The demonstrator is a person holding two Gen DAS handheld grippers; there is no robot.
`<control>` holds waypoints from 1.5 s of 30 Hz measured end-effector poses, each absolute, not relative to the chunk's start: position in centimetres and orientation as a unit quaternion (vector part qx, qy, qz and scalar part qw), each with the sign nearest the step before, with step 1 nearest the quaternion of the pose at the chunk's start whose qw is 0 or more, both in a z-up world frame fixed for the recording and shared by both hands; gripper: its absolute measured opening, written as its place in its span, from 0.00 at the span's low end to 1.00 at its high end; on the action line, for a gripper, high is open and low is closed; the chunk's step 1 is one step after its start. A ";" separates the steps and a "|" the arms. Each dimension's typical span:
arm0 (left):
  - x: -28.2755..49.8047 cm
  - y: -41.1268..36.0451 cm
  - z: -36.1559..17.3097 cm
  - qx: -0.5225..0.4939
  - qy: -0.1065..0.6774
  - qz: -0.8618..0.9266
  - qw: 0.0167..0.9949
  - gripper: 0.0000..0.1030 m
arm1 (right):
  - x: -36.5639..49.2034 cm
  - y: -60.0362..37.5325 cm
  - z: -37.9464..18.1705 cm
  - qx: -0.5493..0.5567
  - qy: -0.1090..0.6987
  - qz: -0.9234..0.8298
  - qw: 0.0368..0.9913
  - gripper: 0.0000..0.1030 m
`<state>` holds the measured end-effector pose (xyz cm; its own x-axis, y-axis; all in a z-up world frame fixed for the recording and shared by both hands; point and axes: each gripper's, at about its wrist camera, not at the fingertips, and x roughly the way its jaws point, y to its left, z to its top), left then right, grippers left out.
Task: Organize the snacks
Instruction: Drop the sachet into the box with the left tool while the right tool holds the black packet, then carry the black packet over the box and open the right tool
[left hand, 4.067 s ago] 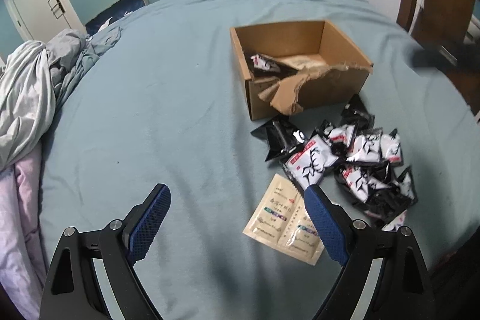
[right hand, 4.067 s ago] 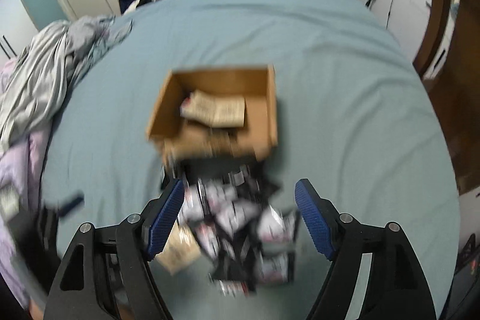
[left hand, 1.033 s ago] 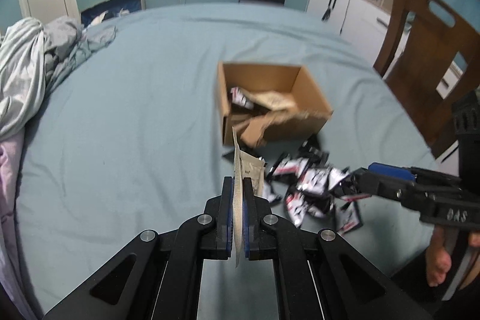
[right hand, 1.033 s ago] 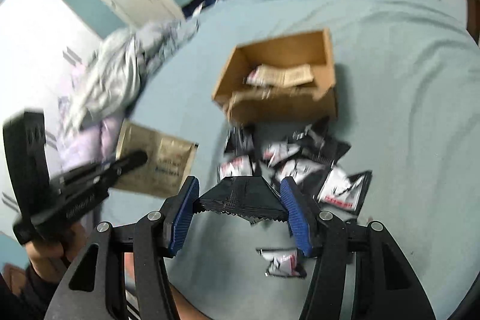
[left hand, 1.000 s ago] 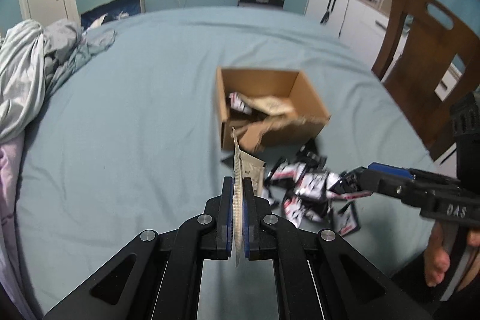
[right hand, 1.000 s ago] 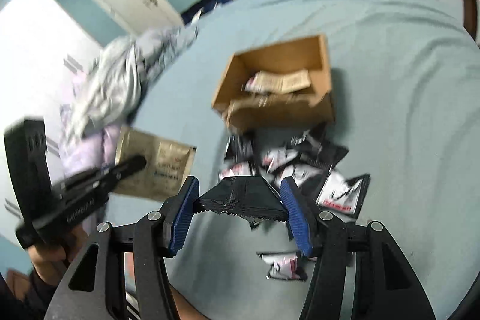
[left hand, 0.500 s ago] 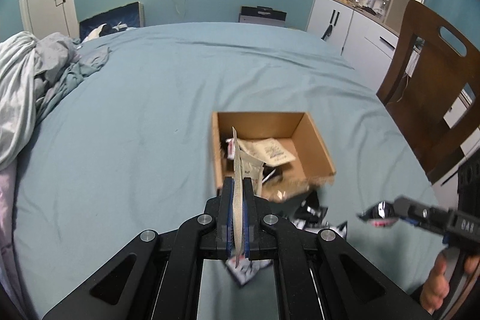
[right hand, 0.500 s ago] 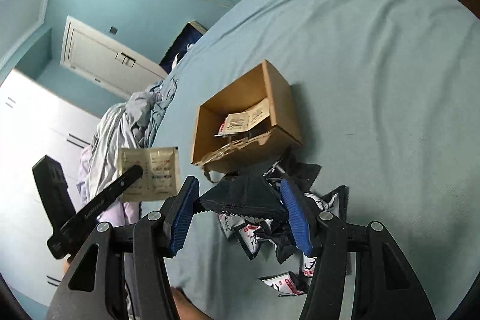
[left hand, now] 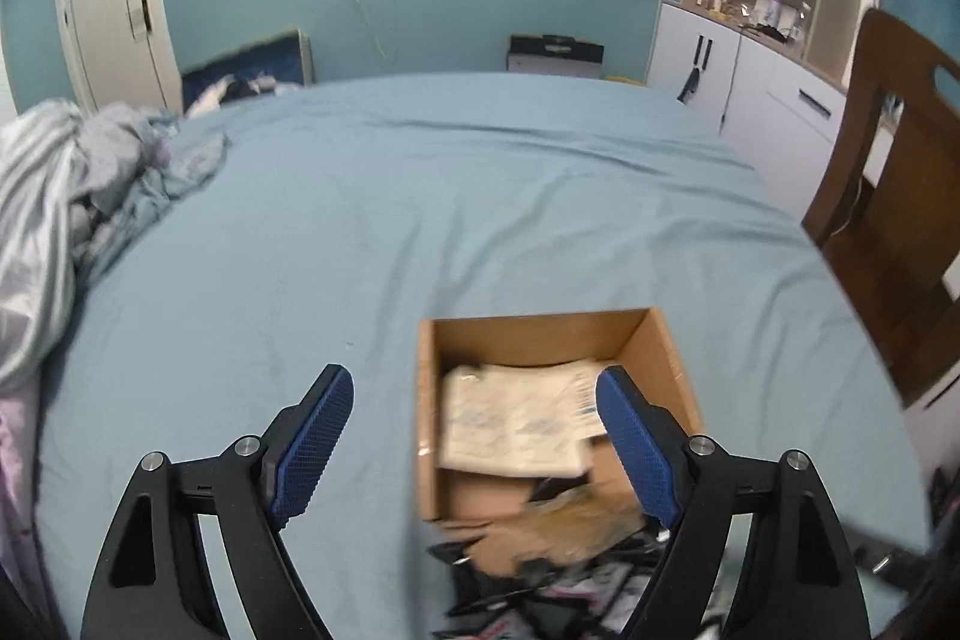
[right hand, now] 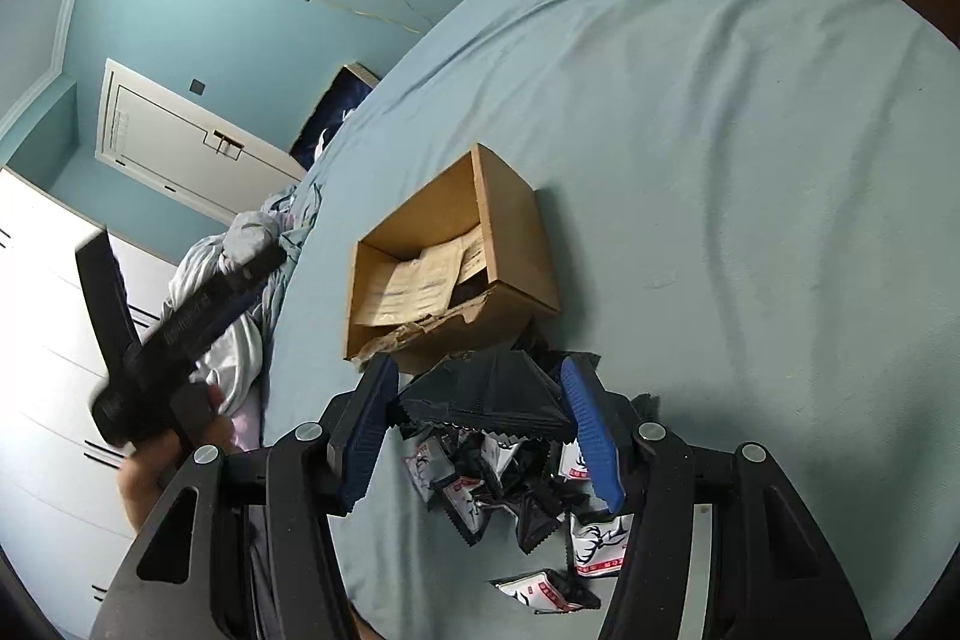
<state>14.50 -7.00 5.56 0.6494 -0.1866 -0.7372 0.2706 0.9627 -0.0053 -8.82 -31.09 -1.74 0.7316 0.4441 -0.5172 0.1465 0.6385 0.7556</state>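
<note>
An open cardboard box [left hand: 540, 334] [right hand: 516, 226] sits on the blue bed. Beige sachets [left hand: 516, 418] [right hand: 414, 280] lie inside it. My left gripper [left hand: 474, 436] is open and empty, held above the box's near left side. My right gripper [right hand: 480, 421] is shut on a black snack packet [right hand: 486, 394], held above the pile of black-and-white snack packets [right hand: 528, 508] in front of the box. The pile also shows in the left wrist view [left hand: 552, 604], blurred.
Crumpled grey bedding [left hand: 66, 196] lies at the bed's left edge. A wooden chair [left hand: 888, 232] and white cabinets [left hand: 738, 63] stand to the right. The box's front flap [right hand: 420, 334] is torn.
My left gripper has opened and let go of the beige sachet, which now lies in the box. My right gripper still holds the black packet, lifted higher above the pile.
</note>
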 end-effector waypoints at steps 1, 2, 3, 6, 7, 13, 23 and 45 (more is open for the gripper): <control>14.1 -6.8 5.1 0.065 0.405 -0.123 0.904 0.82 | -8.8 -31.0 -1.3 0.412 0.352 0.092 0.835 0.54; 13.7 -6.6 4.6 0.076 0.415 -0.120 0.899 0.82 | -8.8 -30.8 -1.1 0.407 0.349 0.093 0.839 0.54; 13.2 -6.3 4.0 0.085 0.429 -0.117 0.892 0.82 | -8.7 -30.6 -0.8 0.402 0.347 0.094 0.842 0.54; 11.2 -5.3 2.3 0.097 0.464 -0.107 0.874 0.82 | -8.9 -30.2 0.0 0.384 0.341 0.094 0.853 0.54; 10.5 -5.1 1.7 0.099 0.475 -0.107 0.868 0.82 | -8.9 -30.1 0.1 0.380 0.340 0.094 0.855 0.54; 6.2 -4.3 -0.6 0.112 0.529 -0.109 0.834 0.82 | -8.6 -30.1 1.4 0.373 0.329 0.091 0.862 0.54; 0.3 -3.3 -0.7 0.134 0.491 -0.116 0.853 0.92 | -0.1 -27.8 5.4 0.337 0.355 0.079 0.868 0.54; 1.5 -3.2 -1.3 0.129 0.493 -0.113 0.853 0.92 | -3.0 -22.6 7.4 0.183 0.368 0.005 0.912 0.83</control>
